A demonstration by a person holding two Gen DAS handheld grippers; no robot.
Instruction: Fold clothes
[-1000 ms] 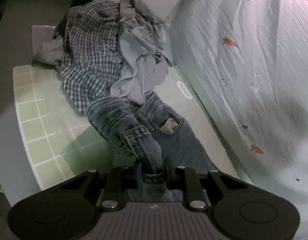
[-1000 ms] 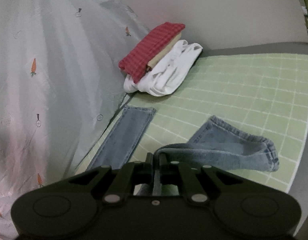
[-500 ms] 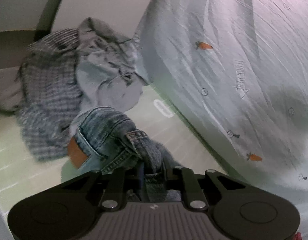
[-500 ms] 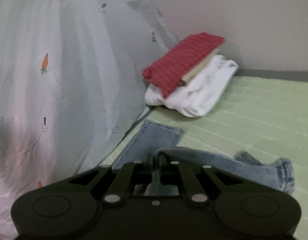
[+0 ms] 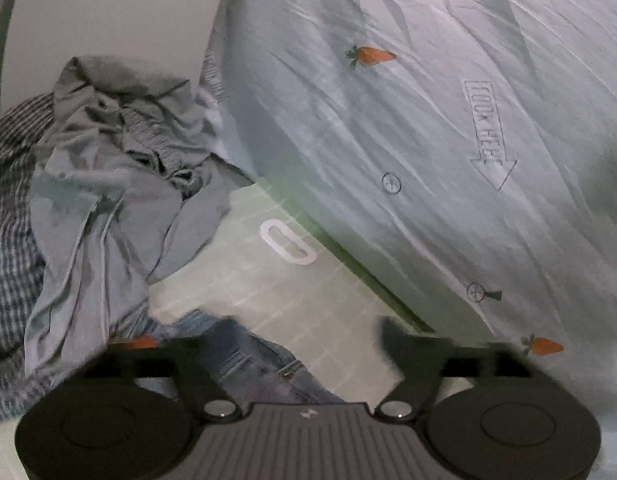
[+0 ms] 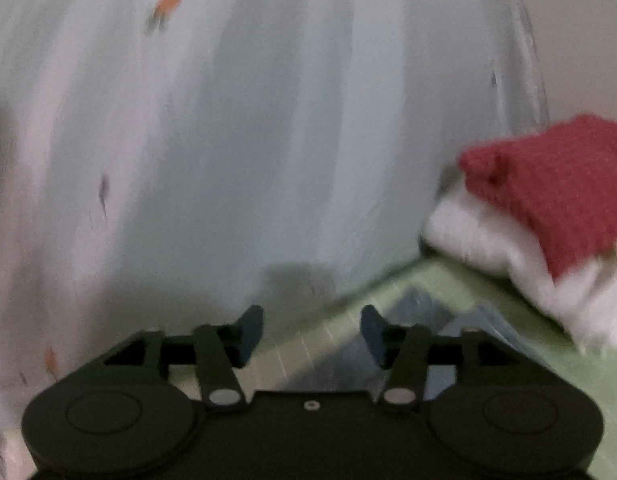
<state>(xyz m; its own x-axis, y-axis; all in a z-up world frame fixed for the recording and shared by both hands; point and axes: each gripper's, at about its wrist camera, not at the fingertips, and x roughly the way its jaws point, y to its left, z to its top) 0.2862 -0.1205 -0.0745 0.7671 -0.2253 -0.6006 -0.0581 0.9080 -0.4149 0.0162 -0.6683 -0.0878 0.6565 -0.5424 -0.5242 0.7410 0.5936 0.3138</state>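
The blue jeans (image 5: 264,364) lie on the green grid mat (image 5: 292,304), just below my left gripper (image 5: 308,340), which is open and empty above them. In the right wrist view, blurred denim (image 6: 440,320) lies on the mat (image 6: 508,308) under my right gripper (image 6: 311,330), which is also open and holds nothing. A heap of unfolded clothes, a grey shirt (image 5: 120,184) over a checked shirt (image 5: 8,240), sits at the left.
A pale sheet with carrot prints (image 5: 448,140) rises along the mat's far side and fills most of the right wrist view (image 6: 228,120). A folded stack, a red checked garment (image 6: 556,184) on a white one (image 6: 508,256), rests at the right.
Both grippers were shut on the jeans; now both are open and the jeans lie released on the mat. Both views swung towards the sheet; the right one is blurred by motion.
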